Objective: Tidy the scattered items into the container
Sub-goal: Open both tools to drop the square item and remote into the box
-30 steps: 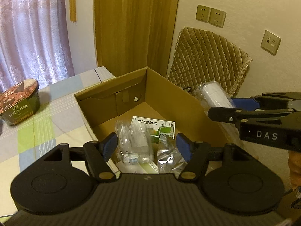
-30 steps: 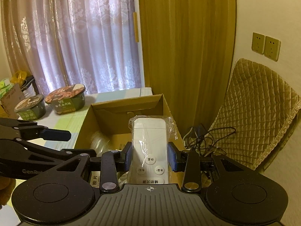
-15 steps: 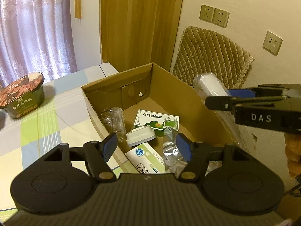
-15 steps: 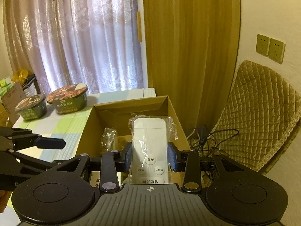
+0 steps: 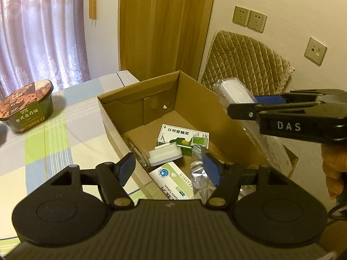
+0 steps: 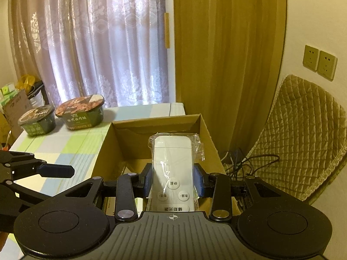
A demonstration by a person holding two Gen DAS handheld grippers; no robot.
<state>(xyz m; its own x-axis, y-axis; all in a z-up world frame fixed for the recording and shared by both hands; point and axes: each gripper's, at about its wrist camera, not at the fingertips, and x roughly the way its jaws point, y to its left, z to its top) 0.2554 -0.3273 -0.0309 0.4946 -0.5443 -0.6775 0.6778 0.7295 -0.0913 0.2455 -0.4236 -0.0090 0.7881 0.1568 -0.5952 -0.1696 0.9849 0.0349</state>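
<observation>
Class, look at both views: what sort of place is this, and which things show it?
Probably a room in a home: lace curtains, a checked tablecloth with instant-meal bowls, and a quilted chair cover.

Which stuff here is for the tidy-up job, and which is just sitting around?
For the job:
- cardboard box
- bagged white remote in the right gripper
- left gripper, open
- green medicine box, white adapter, foil packet, already inside

Just sitting around:
- noodle bowls on the table
- quilted chair
- wall sockets
</observation>
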